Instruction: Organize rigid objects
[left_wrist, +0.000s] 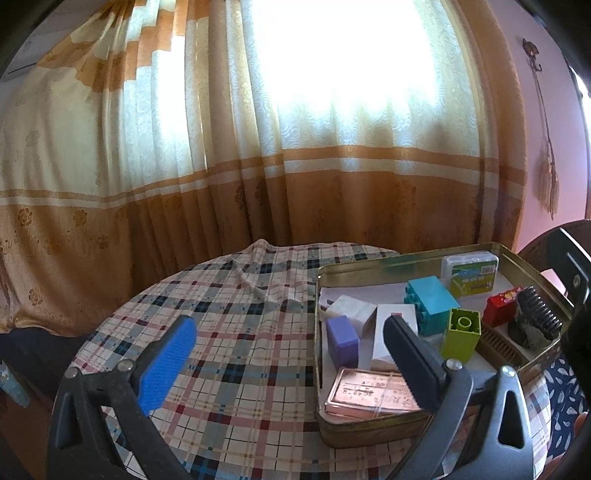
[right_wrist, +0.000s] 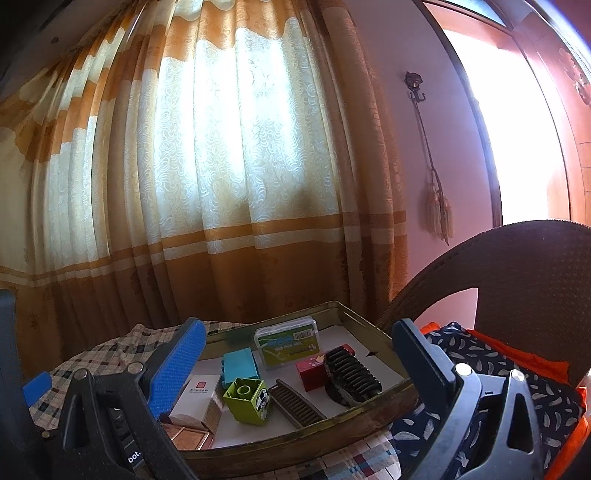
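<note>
Two hand-held grippers, left and right, gape empty above a plaid-clothed surface bearing a tin tray, before orange curtains.

a plaid tablecloth covers the round table. behind it hangs a cream and orange curtain, lit by the window. a tasselled cord hangs from a wall hook. a dark wicker chair holds patterned fabric.

Blocks, boxes, comb inside tin tray.
</note>
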